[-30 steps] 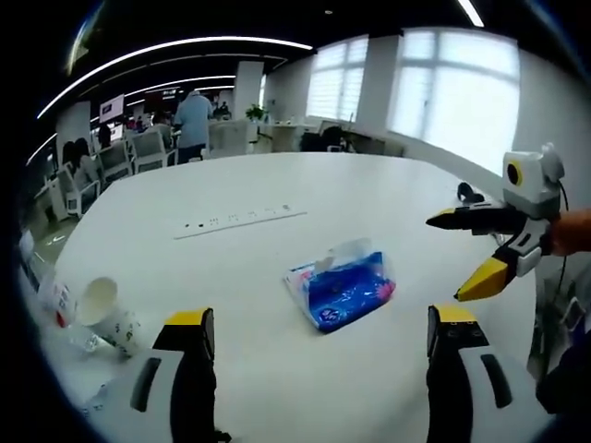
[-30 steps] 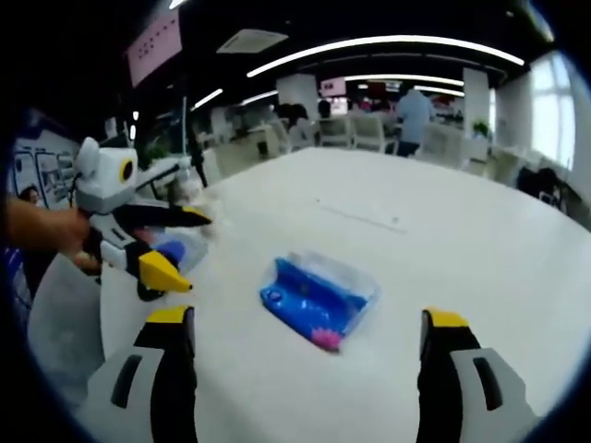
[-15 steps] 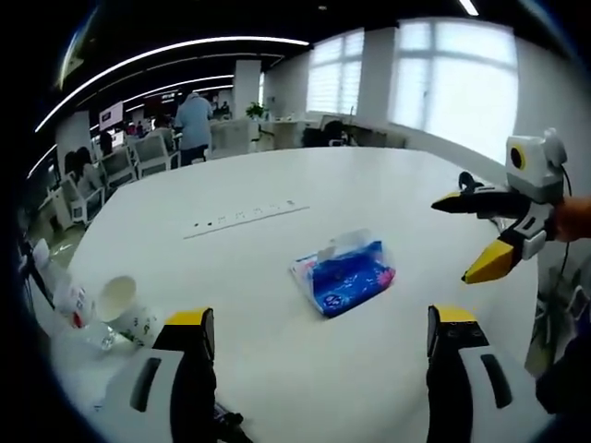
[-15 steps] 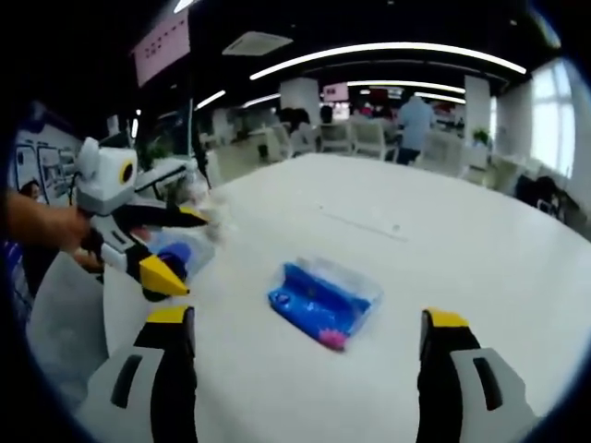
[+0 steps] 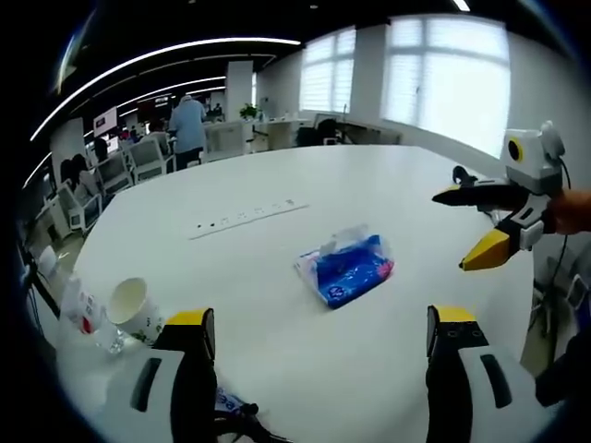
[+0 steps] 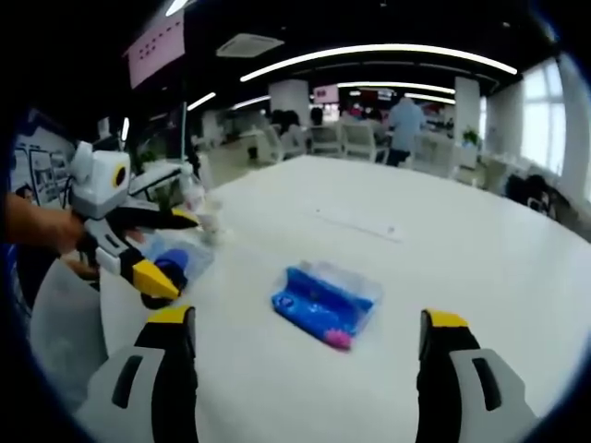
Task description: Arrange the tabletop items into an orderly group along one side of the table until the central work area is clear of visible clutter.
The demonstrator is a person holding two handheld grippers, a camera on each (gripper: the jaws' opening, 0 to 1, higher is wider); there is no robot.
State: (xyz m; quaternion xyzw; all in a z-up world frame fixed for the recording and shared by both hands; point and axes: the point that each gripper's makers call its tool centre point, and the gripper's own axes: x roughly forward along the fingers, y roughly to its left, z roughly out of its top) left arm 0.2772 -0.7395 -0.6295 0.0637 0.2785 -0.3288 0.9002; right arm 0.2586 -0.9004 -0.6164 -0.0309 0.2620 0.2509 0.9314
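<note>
A blue tissue pack (image 5: 346, 269) (image 6: 323, 300) lies in the middle of the white table (image 5: 277, 185), with a tuft of tissue at its top. My left gripper (image 5: 319, 323) is open and empty, its jaws wide apart short of the pack. The right gripper (image 6: 309, 323) is also open, facing the pack from the other side. Each shows in the other's view with yellow tips spread: right gripper (image 5: 451, 231), left gripper (image 6: 185, 257). A white paper cup (image 5: 132, 307) stands near the table edge beside a clear plastic bottle (image 5: 81, 309).
A flat power strip (image 5: 249, 217) (image 6: 355, 221) is set into the table beyond the pack. A clear bag with a blue object (image 6: 171, 263) lies under the left gripper. A dark item (image 5: 462, 173) sits at the far right edge. Chairs and people stand beyond the table.
Both cameras have drifted slightly, so the cup and pack sit a little differently in view. The tissue pack has stayed in place. Both grippers stay open.
</note>
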